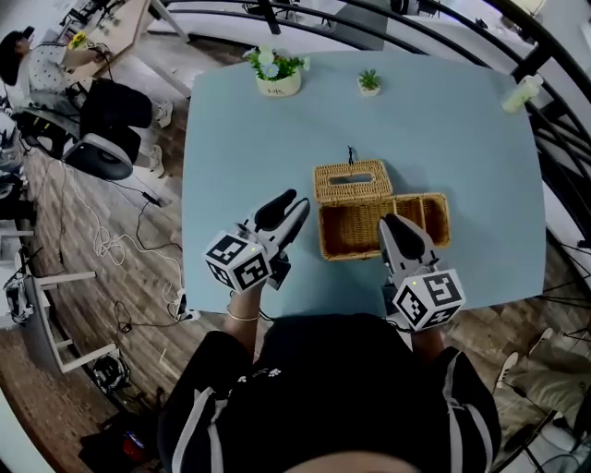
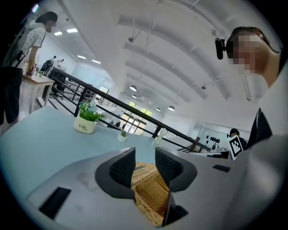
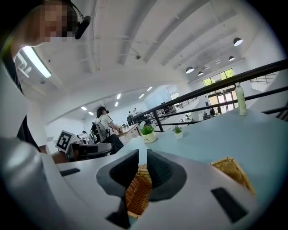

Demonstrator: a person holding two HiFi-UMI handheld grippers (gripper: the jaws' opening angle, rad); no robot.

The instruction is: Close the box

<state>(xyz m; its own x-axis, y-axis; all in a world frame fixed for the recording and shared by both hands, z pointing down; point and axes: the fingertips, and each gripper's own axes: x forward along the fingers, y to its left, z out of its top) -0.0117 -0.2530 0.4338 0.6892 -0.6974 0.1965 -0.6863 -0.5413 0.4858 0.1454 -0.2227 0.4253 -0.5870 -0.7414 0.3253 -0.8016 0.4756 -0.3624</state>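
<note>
1. Pale blue tabletop (image 1: 240, 166) fills the middle of the head view, with wooden floor (image 1: 120, 277) to its left.
2. The left gripper (image 1: 297, 201) hovers just left of the box (image 1: 355, 248), clear of it. Its jaws are spread with a plain gap and pinch nothing. In the left gripper view, only wicker farther off shows through the gap.
3. The right gripper (image 1: 391, 222) points over the box's near right part. Its jaws stand a narrow slit apart with nothing pressed between them. Whether it touches the rim I cannot tell.
4. The box is honey-brown woven wicker, rectangular, near the middle of the table and toward its near edge. Its top is open.
5. Its lid (image 1: 351, 181), woven alike with a dark slot in it, is swung back along the far edge, spanning only the left part of the box.
6. Toward the far edge stand a white-potted plant (image 1: 277, 74) and a smaller plant (image 1: 369, 83).
7. A pale bottle (image 1: 522, 92) stands at the far right corner, with a dark railing (image 1: 462, 28) beyond it.
</note>
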